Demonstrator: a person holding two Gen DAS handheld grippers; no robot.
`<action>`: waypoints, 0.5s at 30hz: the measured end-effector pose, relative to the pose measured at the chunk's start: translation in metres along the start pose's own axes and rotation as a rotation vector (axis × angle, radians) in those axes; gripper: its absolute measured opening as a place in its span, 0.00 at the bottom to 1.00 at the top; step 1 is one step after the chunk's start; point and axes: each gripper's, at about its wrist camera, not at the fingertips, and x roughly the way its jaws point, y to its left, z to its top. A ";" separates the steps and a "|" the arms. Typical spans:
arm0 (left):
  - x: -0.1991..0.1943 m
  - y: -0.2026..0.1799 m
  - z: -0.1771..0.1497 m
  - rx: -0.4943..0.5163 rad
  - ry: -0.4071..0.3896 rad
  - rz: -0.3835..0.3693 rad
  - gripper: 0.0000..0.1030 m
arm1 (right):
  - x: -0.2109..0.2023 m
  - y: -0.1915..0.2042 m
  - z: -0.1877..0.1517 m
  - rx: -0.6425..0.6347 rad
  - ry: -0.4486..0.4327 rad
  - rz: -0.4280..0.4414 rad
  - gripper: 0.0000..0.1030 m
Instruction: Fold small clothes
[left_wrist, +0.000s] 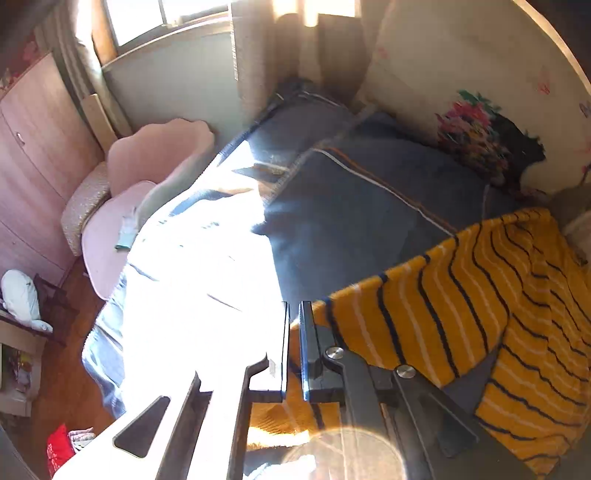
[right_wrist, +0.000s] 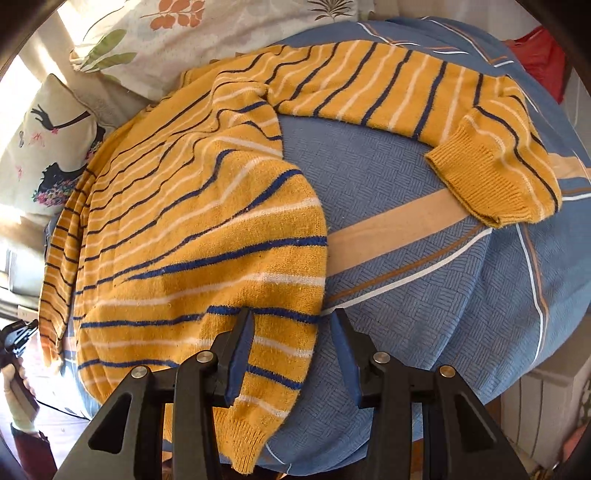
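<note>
A small yellow sweater (right_wrist: 192, 236) with navy and white stripes lies on the blue bed cover (right_wrist: 424, 288). One sleeve (right_wrist: 443, 114) stretches across to the right, its cuff bent down. My right gripper (right_wrist: 293, 325) is open, its jaws astride the sweater's right side edge near the hem, just above the cloth. In the left wrist view the sweater (left_wrist: 461, 306) fills the lower right. My left gripper (left_wrist: 294, 314) is shut on the sweater's edge, with yellow cloth showing between and under the fingers.
Floral pillows (right_wrist: 177, 33) lie at the head of the bed, and a cushion (right_wrist: 48, 155) at the left. A pink chair (left_wrist: 147, 177) stands beside the bed, with a wooden wardrobe (left_wrist: 33, 155) behind. Bright sun washes out the bed's left part (left_wrist: 207, 280).
</note>
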 end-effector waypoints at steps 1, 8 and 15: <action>-0.002 0.006 0.006 -0.013 -0.011 -0.001 0.05 | -0.001 0.001 -0.001 0.005 -0.005 -0.012 0.45; -0.027 -0.018 -0.046 0.073 0.083 -0.345 0.26 | -0.007 0.002 -0.017 0.025 0.012 0.038 0.51; -0.016 -0.092 -0.140 0.235 0.306 -0.590 0.36 | 0.003 0.018 -0.039 -0.068 0.116 0.106 0.60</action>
